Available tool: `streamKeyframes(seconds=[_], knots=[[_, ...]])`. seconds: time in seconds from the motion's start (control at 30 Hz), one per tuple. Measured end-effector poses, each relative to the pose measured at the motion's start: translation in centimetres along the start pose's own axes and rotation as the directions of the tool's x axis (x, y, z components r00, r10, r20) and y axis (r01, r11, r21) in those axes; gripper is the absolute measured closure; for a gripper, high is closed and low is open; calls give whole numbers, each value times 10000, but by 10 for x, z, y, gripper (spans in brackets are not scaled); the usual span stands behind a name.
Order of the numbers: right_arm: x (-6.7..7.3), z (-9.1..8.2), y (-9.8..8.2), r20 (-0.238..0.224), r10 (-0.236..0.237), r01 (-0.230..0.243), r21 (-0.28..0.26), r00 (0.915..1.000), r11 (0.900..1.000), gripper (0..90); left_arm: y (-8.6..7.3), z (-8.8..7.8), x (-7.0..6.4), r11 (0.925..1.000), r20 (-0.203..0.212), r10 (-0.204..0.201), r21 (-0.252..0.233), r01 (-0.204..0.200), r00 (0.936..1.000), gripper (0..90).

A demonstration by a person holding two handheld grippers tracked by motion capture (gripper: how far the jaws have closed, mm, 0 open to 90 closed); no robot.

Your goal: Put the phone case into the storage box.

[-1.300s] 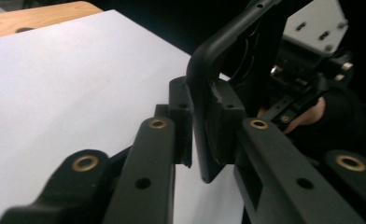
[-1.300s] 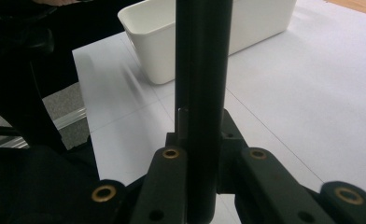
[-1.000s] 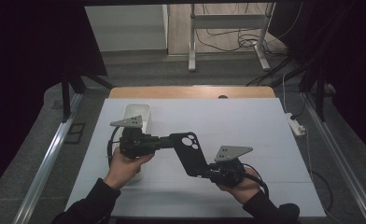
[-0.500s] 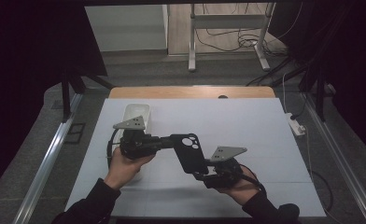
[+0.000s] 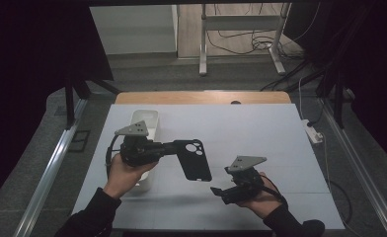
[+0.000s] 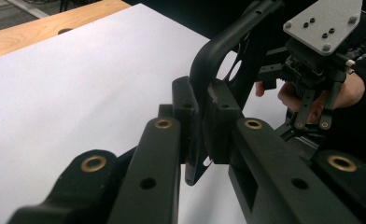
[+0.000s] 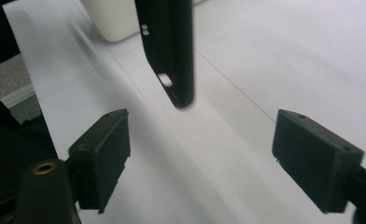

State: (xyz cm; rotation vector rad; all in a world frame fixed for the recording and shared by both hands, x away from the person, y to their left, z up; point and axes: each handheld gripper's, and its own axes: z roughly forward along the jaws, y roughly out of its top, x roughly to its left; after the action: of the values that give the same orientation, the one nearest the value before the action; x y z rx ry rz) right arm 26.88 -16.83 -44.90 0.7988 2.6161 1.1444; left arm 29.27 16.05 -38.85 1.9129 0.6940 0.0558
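1. A white table cover (image 5: 260, 133) spreads over the work surface, with faint seam lines crossing it.
2. A white oblong bin (image 5: 149, 123) stands on the cover at the far left.
3. A strip of wooden tabletop (image 5: 201, 97) shows along the far edge, with a small dark hole at its middle.
4. A white power strip (image 5: 314, 132) lies off the right edge of the table.
5. A metal stand (image 5: 241, 54) and loose cables (image 5: 241, 42) sit on the floor beyond the table.
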Motion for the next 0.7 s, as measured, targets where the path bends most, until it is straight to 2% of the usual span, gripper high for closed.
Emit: streamKeyframes(seconds=[0.3,0.63,0.7], knots=[[-5,-9,-8,315,437,-442,133,9985,9989,78,-2,-11,5,9999,-237,-36,95,39,9997,835],[-6,-17,-19,828,282,-337,663,9962,9972,0,0,-25,7,9999,-496,-80,76,84,9987,835],[-6,-19,-21,880,472,-528,623,9950,9967,0,1,-28,8,9999,-501,-115,54,117,9987,835]])
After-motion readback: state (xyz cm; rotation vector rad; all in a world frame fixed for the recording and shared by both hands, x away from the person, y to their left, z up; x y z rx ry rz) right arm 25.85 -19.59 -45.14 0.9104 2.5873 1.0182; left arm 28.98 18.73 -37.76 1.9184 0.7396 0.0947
